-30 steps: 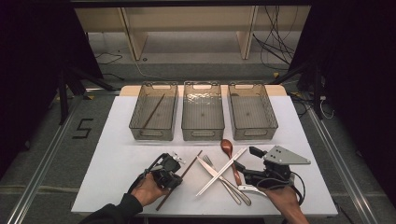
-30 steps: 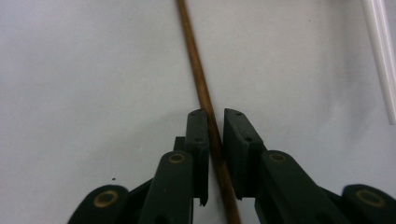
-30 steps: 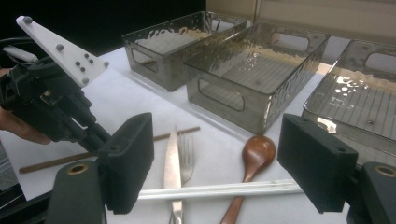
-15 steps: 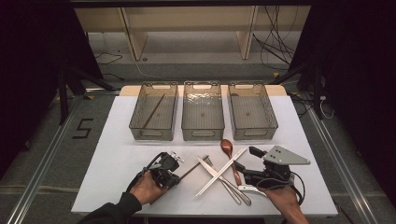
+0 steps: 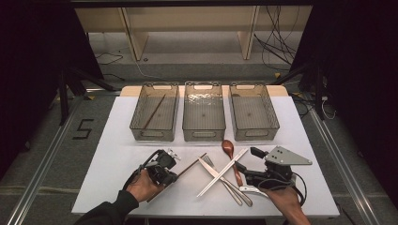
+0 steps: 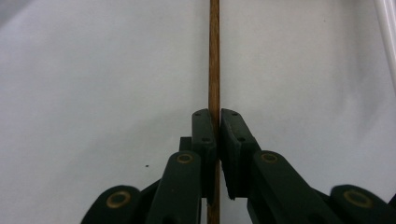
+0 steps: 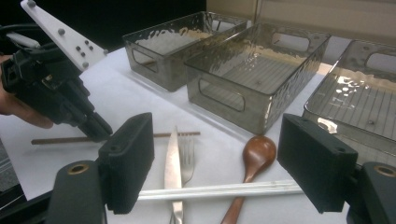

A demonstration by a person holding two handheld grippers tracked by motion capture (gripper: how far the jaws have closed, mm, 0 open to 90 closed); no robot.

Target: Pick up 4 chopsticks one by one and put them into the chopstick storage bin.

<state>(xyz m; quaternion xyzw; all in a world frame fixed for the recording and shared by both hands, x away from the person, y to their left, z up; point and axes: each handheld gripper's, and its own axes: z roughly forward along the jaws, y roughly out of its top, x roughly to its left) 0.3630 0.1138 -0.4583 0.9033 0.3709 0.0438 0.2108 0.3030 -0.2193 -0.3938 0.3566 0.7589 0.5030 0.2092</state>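
Note:
My left gripper (image 5: 170, 172) (image 6: 215, 114) is shut on a thin brown chopstick (image 5: 193, 163) (image 6: 214, 56) that lies slanted on the white table (image 5: 117, 154). The stick runs straight out between the closed jaws. In the right gripper view that same gripper (image 7: 95, 128) pinches the chopstick (image 7: 177, 134) low over the table. My right gripper (image 5: 245, 158) (image 7: 224, 158) stands open at the front right, with nothing between its pads. It points at a wooden spoon (image 5: 228, 146) (image 7: 258, 151), a fork (image 5: 209, 161) (image 7: 187, 151), a knife (image 7: 173, 154) and a pair of white chopsticks (image 5: 230, 168) (image 7: 219, 190).
Three clear bins stand in a row at the back: the left bin (image 5: 141, 133) holds one brown chopstick (image 5: 154, 111), and the middle bin (image 5: 203, 133) and right bin (image 5: 274, 123) have nothing inside. The cutlery lies crossed between the two hands.
The left hand has shifted slightly with the brown chopstick between its jaws. The right gripper and the cutlery have not moved.

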